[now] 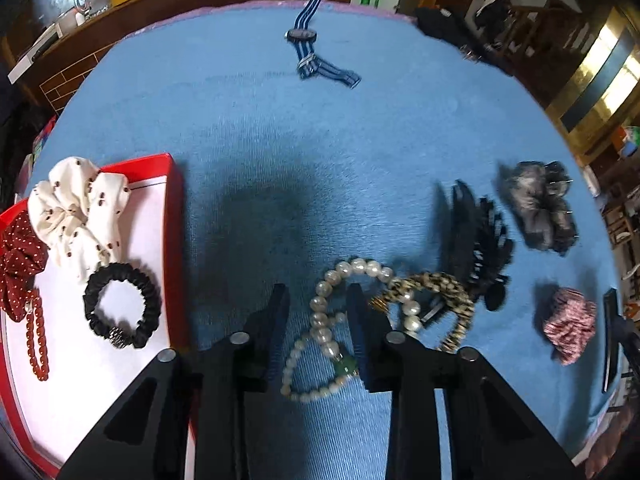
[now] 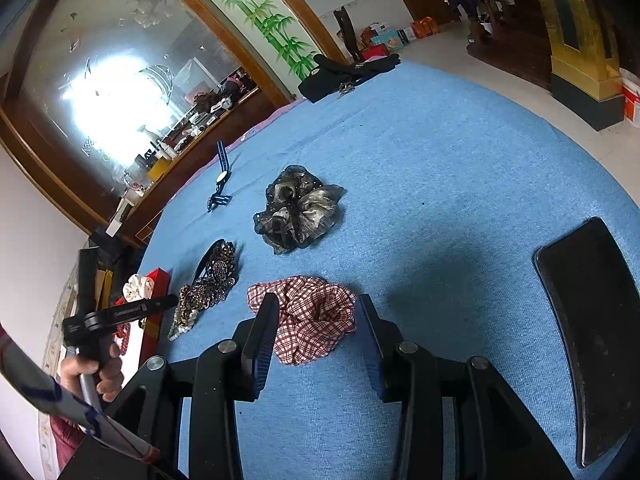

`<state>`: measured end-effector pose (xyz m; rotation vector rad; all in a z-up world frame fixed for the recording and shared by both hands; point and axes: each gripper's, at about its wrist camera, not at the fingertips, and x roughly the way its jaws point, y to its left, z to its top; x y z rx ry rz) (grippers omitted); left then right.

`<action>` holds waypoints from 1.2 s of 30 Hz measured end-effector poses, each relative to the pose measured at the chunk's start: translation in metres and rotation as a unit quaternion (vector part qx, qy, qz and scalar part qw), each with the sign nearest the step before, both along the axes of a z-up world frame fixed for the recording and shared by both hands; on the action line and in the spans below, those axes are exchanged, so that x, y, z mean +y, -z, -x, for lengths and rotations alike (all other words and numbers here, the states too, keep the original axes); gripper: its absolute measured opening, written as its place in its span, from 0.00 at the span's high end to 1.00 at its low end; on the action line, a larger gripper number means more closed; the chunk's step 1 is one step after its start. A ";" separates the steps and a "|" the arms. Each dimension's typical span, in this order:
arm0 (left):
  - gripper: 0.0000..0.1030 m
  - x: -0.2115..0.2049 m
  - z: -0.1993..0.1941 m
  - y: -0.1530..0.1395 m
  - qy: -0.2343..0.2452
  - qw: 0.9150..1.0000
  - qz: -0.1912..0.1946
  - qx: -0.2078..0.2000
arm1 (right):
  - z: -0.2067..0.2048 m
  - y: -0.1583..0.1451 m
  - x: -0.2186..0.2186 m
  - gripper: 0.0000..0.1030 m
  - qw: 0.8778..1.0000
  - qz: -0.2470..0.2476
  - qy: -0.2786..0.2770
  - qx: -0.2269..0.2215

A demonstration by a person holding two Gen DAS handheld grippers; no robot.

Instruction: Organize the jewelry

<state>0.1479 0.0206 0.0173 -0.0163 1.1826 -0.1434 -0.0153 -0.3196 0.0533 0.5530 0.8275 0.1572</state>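
left gripper [image 1: 318, 306]: jaws parted, pointing steeply down over the blue cloth [image 1: 320, 140]. the pearl bracelet [image 1: 326, 328] lies on the cloth between the two fingers; the pads do not press on it. the right-hand finger stands just beside the pearls where the strand crosses a leopard-print hair clip [image 1: 440, 300]. a green bead sits low on the strand, near that finger.

right gripper [image 2: 318, 320]: jaws parted, tilted down toward the cloth. the red checked scrunchie [image 2: 312, 320] lies between the fingers; the left-hand finger touches or overlaps its edge, the right-hand finger is just beside it. no squeeze is visible.

further out, left wrist view: a black toothed hair claw [image 1: 476, 240] lies beside the leopard-print clip, a grey gauze scrunchie [image 1: 536, 204] beyond it. a blue striped watch [image 1: 308, 44] lies well apart, near the far edge of the cloth.

red box [image 1: 176, 240], left of the left gripper: it holds a black scrunchie [image 1: 120, 304], a white dotted scrunchie [image 1: 80, 216], a dark red dotted scrunchie [image 1: 18, 264] and a string of red beads [image 1: 38, 340].

right wrist view: a black phone [image 2: 592, 312] lies on the cloth to the right. a hand [image 2: 94, 372] grips the handle of the left gripper at the left edge.
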 end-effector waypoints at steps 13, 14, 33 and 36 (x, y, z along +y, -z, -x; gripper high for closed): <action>0.92 -0.006 0.033 -0.026 0.023 0.997 0.005 -0.069 | -0.010 0.007 0.009 0.46 1.000 0.003 -0.008 0.021; 0.92 -0.006 0.040 -0.036 0.027 0.996 0.014 -0.080 | -0.013 0.009 0.010 0.46 1.000 0.006 -0.009 0.024; 0.91 -0.034 0.133 -0.098 0.083 0.980 0.057 -0.169 | -0.022 0.028 0.051 0.89 0.996 0.064 -0.054 0.029; 0.91 -0.034 0.133 -0.090 0.078 0.982 0.056 -0.162 | -0.013 0.015 0.051 0.90 0.997 0.064 -0.053 0.008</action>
